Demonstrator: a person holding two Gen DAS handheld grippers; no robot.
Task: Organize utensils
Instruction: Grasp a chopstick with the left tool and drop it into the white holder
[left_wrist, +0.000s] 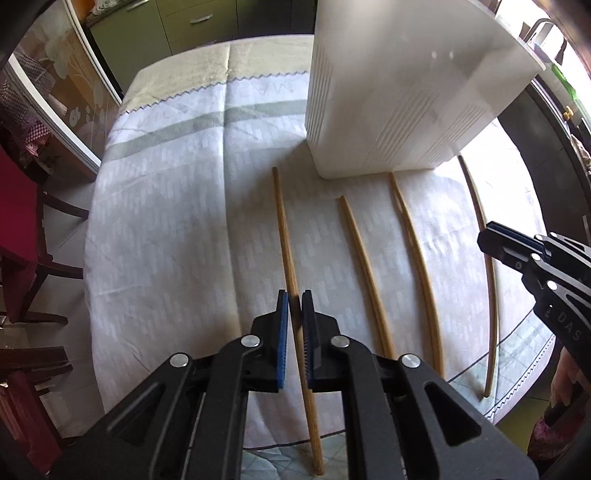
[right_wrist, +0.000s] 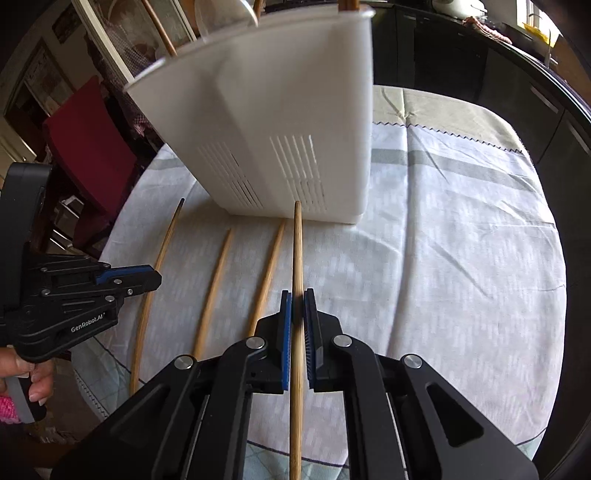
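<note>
Just in front of the white utensil holder (right_wrist: 280, 122), with one chopstick (right_wrist: 296, 280) clamped lengthwise between the pads of the right gripper (right_wrist: 297, 308), tip toward the holder's slotted wall, probably for lifting into it. Further left of the holder, with the left gripper (left_wrist: 294, 310) closed likewise on the leftmost chopstick (left_wrist: 282, 225); between these, loose chopsticks (left_wrist: 364, 273) on the tablecloth (left_wrist: 166, 206). Both grippers low, level, pointing along their sticks toward the holder.
</note>
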